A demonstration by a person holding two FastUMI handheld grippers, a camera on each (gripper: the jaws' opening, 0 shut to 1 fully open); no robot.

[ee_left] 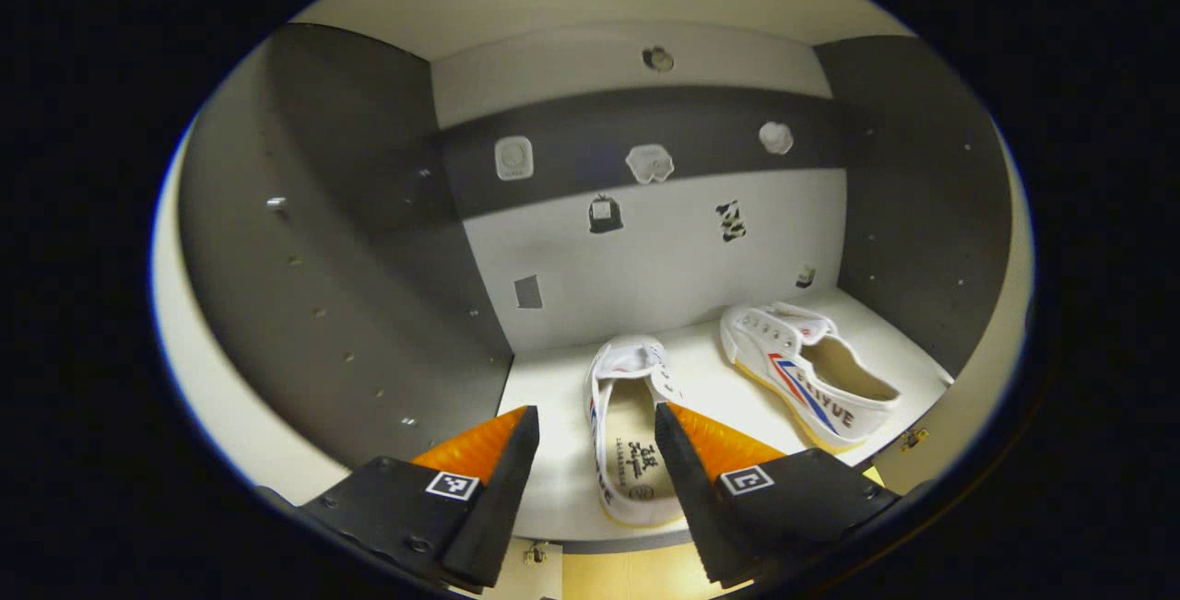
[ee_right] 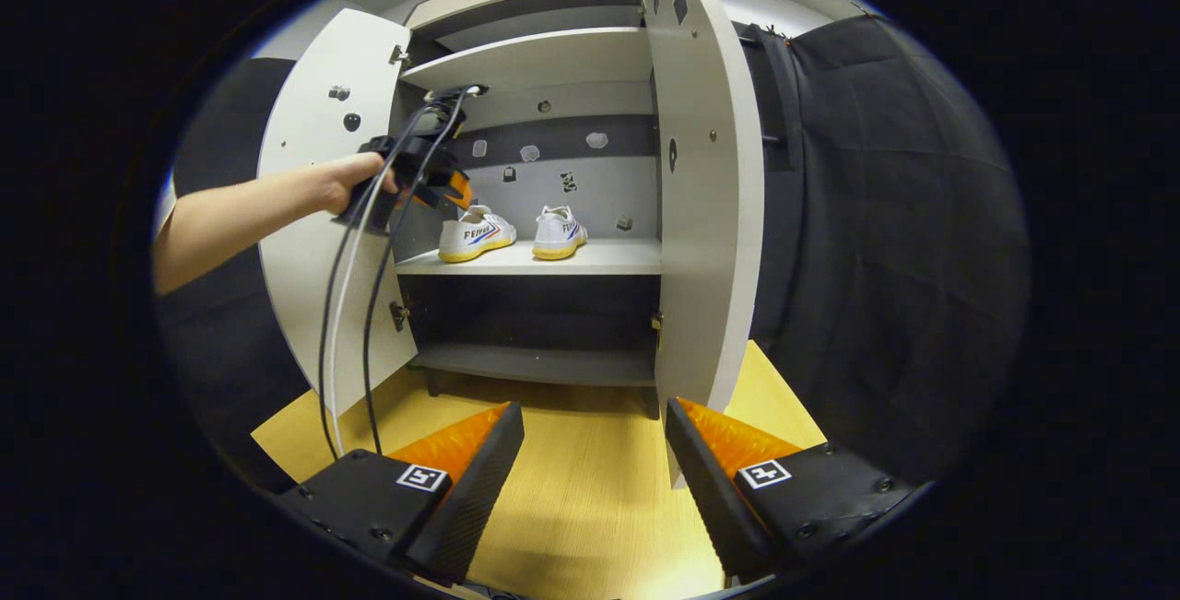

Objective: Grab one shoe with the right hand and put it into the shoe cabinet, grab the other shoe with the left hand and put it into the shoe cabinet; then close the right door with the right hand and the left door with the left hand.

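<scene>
Two white canvas shoes with yellow soles are seen on the pale middle shelf (ee_right: 608, 257) of the grey shoe cabinet: the left shoe (ee_left: 627, 425), lying lengthwise near the shelf's front edge between the spread, empty fingers of the left gripper (ee_left: 595, 434), and the right shoe (ee_left: 811, 374), angled toward the shelf's right rear corner. The right gripper (ee_right: 595, 429) is held parted and empty, well back over the wooden floor. The tall white right door (ee_right: 705, 204), swung open edge-on ahead and slightly right of it, is judged the nearer target for that hand.
</scene>
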